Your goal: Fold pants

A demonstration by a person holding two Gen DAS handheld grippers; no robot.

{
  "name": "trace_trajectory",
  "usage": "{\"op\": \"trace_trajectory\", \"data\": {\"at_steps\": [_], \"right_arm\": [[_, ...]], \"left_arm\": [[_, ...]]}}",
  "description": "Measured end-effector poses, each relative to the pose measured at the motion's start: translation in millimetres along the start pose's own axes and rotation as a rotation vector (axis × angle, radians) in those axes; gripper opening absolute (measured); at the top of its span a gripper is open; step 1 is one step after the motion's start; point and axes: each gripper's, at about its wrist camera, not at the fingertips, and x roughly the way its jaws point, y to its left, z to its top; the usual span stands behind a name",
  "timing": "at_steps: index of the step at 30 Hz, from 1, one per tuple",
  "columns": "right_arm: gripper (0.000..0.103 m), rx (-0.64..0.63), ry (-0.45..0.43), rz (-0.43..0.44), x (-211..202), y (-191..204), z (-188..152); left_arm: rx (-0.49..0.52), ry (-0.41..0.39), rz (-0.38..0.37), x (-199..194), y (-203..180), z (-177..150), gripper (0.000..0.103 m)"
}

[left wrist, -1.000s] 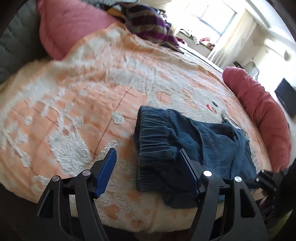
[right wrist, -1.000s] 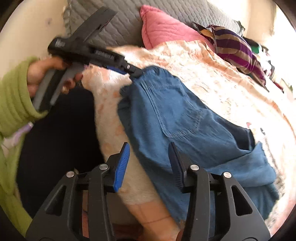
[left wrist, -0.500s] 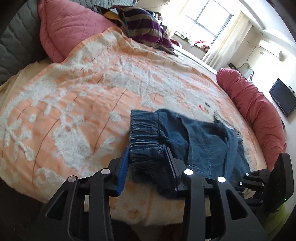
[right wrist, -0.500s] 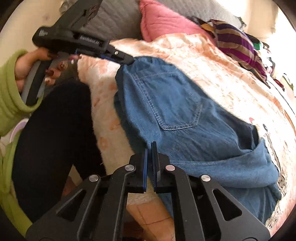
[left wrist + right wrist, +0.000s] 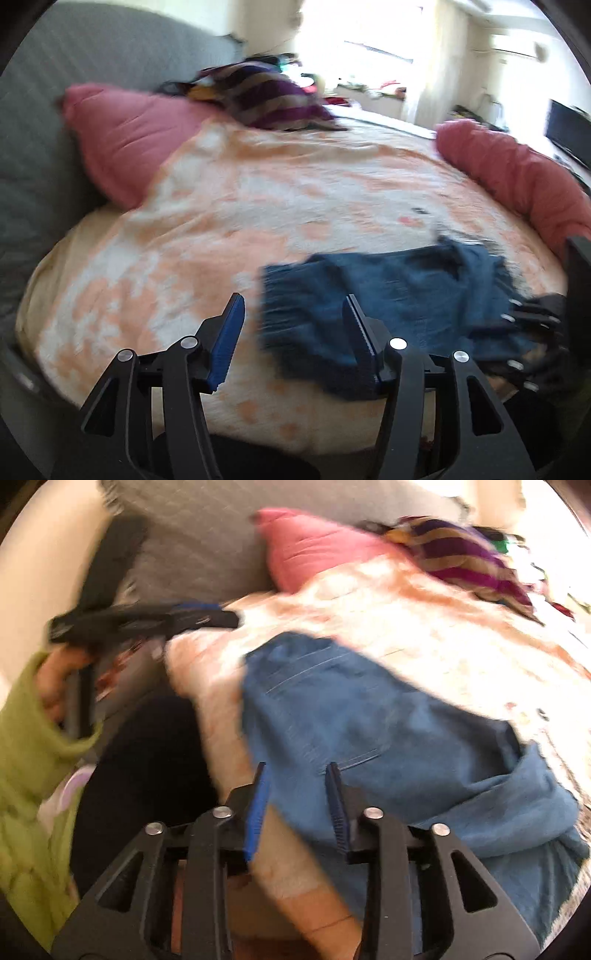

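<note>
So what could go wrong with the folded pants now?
The folded blue denim pants lie by the edge of the orange-and-white fluffy blanket, so they might slide off. Both tools, left and right, are open, so nothing holds the fold and it might spring apart. The blurry pictures suggest fast moves that could snag the cloth.

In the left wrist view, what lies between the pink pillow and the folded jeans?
Only the orange-and-white blanket lies between the pink pillow and the jeans, seen in the left wrist view.

Orange-white bed [image 5: 229,221]: blue pants [image 5: 399,295], pink pillow [image 5: 129,136], striped cloth [image 5: 266,96].
</note>
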Motion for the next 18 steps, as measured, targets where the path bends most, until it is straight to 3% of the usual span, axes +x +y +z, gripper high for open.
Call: {"op": "trace_trajectory", "data": {"at_steps": [2,6,11,15,18], "right_arm": [[0.025,0.049,0.046,-0.008,15.1,-8.0,-3.8],[0.026,0.073,0.189,-0.039,48.6,-12.2,-23.9],[0.032,0.097,0.180,-0.005,45.8,-14.3,-22.0],[0.037,0.120,0.164,0.028,32.0,-22.3,-20.6],[0.041,0.180,0.087,0.016,8.6,-44.5,-13.2]], "left_arm": [[0.018,0.032,-0.063,15.6,-18.4,0.1,0.054],[0.042,0.105,-0.116,47.1,-39.9,-11.3,0.054],[0.046,0.193,-0.093,74.3,-36.8,-35.5,0.054],[0.001,0.186,-0.130,75.8,-24.8,-40.2,0.054],[0.000,0.180,-0.137,73.0,-23.2,-41.4,0.054]]}}
